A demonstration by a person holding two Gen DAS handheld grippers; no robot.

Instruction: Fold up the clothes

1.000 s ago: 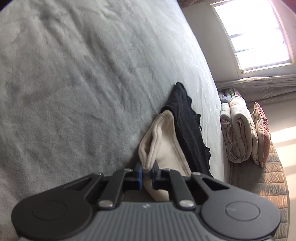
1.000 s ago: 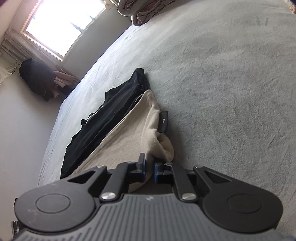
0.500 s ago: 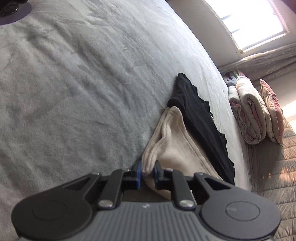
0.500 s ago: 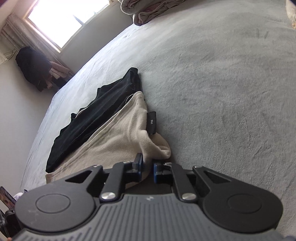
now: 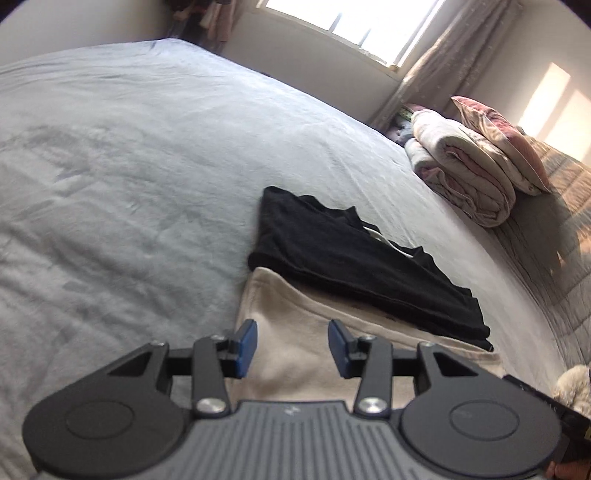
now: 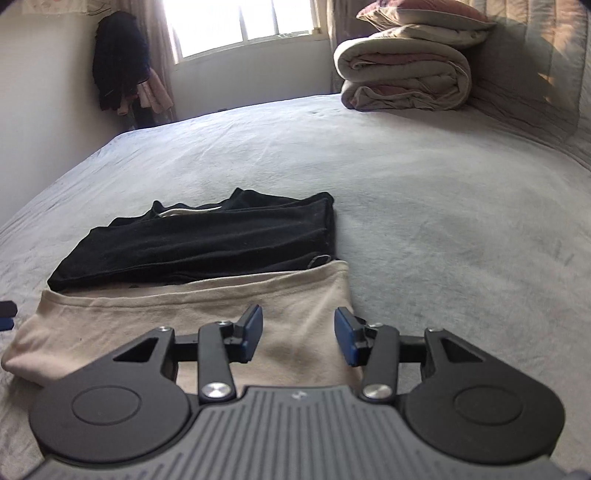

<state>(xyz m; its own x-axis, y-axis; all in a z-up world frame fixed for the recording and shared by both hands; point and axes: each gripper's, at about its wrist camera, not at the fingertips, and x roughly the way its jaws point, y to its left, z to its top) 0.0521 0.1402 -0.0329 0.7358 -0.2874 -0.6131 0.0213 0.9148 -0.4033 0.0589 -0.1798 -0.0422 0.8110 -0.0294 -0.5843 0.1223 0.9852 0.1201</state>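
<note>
A folded cream garment lies flat on the grey bed. A folded black garment lies on its far part. My left gripper hovers over the cream garment's near left corner with its jaws opening; the cloth lies below them and the pads do not press it. My right gripper hangs over the near right corner, its jaws opening too and nothing pinched between them. The left gripper's tip shows at the left edge of the right wrist view.
A rolled quilt and a pillow sit at the head of the bed. A window and dark clothes hanging on the wall are beyond the bed. A fluffy pale thing lies at the right edge.
Both grippers have let go of the cream garment's folded edge and opened. They rolled back to level and drew away a little. The cream garment now lies flat below the black one.
</note>
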